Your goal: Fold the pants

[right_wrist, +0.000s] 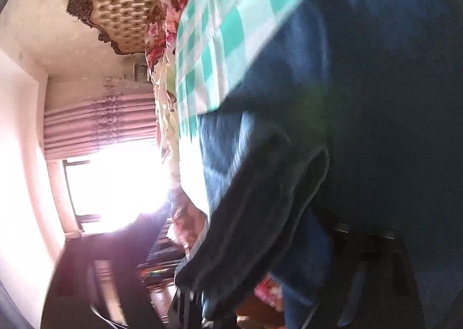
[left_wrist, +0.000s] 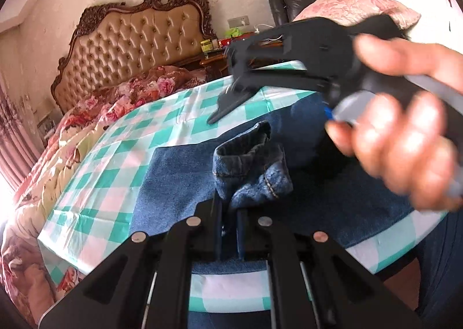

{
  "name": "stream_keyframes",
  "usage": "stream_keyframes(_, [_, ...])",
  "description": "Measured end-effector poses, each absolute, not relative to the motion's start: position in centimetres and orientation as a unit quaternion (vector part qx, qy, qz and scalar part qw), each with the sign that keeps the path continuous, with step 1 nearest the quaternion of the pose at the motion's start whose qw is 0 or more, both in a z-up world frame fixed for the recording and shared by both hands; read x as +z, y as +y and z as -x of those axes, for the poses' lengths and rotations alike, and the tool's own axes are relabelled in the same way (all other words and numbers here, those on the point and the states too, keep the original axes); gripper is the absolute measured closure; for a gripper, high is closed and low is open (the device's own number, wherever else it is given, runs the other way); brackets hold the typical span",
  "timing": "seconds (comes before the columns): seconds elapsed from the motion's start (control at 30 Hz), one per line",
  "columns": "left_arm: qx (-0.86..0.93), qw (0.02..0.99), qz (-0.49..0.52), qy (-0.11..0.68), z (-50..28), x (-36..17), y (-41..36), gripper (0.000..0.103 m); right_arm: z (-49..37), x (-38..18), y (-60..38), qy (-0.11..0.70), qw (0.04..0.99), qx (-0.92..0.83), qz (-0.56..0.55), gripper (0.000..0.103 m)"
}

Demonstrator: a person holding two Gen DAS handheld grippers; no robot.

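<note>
Blue denim pants (left_wrist: 185, 172) lie on a green and white checked cloth (left_wrist: 121, 161). My left gripper (left_wrist: 230, 204) is shut on a bunched hem or corner of the pants (left_wrist: 251, 166) and holds it raised above the flat denim. My right gripper (left_wrist: 228, 109) is seen in the left wrist view above the far edge of the pants, tilted, blurred, held by a hand (left_wrist: 405, 132); its fingertips look close together with nothing between them. The right wrist view is rolled sideways and blurred; denim (right_wrist: 376, 97) fills most of it and hides the fingers.
The checked cloth covers a bed with a floral quilt (left_wrist: 95, 114) and a tufted headboard (left_wrist: 139, 45). A nightstand with small items (left_wrist: 220, 48) and a pink pillow (left_wrist: 353, 7) are behind. A bright window (right_wrist: 115, 184) lies to the left.
</note>
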State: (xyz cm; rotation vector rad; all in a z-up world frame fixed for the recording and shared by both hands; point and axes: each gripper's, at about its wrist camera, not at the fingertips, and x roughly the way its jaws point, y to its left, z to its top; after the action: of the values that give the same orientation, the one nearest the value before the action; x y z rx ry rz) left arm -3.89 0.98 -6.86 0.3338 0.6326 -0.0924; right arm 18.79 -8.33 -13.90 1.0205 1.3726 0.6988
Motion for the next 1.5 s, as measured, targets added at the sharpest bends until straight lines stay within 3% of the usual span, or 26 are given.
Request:
stream_keyframes(0.03, [-0.045, 0.935, -0.168, 0.307, 3.9, -7.0, 1.0, 0.095, -19.2, -13.7, -8.0, 0.592, 0.611, 0.306, -0.427, 0.065])
stream_keyframes(0.1, [-0.039, 0.936, -0.180, 0.300, 4.4, -7.3, 0.6, 0.095, -19.6, -13.1, -7.5, 0.593, 0.624, 0.312, -0.401, 0.090])
stream_keyframes(0.2, [-0.032, 0.941, -0.197, 0.273, 5.1, -6.8, -0.3, 0.095, -19.4, -9.7, -7.4, 0.567, 0.676, 0.326, -0.340, 0.091])
stream_keyframes(0.33, [-0.059, 0.948, -0.201, 0.238, 5.7, -5.5, -3.0, 0.095, -18.4, -5.7, -9.8, 0.539, 0.727, 0.311, -0.290, 0.092])
stream_keyframes(0.5, [-0.121, 0.943, -0.186, 0.247, 5.7, -7.0, -7.1, 0.091, -17.4, -6.8, -15.1, 0.545, 0.756, 0.252, -0.262, 0.092])
stream_keyframes(0.67, [-0.121, 0.935, -0.208, 0.261, 5.8, -9.8, -8.8, 0.071, -17.7, -12.1, -17.8, 0.586, 0.733, 0.220, -0.267, 0.091])
stream_keyframes(0.73, [-0.108, 0.934, -0.238, 0.244, 6.7, -10.3, -8.9, 0.059, -17.9, -13.2, -18.3, 0.588, 0.725, 0.221, -0.282, 0.088])
stream_keyframes(0.8, [-0.101, 0.929, -0.274, 0.228, 7.6, -10.7, -9.4, 0.058, -17.9, -13.7, -18.8, 0.587, 0.721, 0.227, -0.292, 0.088])
stream_keyframes(1.23, [-0.120, 0.899, -0.334, 0.254, 6.5, -13.0, -12.8, 0.058, -17.3, -12.0, -16.9, 0.572, 0.764, 0.213, -0.207, 0.083])
stream_keyframes(1.27, [-0.123, 0.898, -0.331, 0.264, 6.2, -13.1, -12.8, 0.060, -17.3, -12.0, -16.7, 0.570, 0.771, 0.209, -0.195, 0.082])
stream_keyframes(1.33, [-0.127, 0.899, -0.320, 0.272, 6.1, -13.2, -12.9, 0.087, -17.0, -11.5, -16.0, 0.562, 0.788, 0.192, -0.161, 0.075])
stream_keyframes(1.43, [-0.128, 0.901, -0.307, 0.278, 6.1, -13.1, -12.8, 0.089, -16.5, -10.7, -15.6, 0.547, 0.813, 0.161, -0.117, 0.060])
stream_keyframes(1.5, [-0.129, 0.901, -0.307, 0.277, 6.3, -13.2, -12.7, 0.090, -16.3, -10.4, -15.6, 0.534, 0.827, 0.142, -0.100, 0.057])
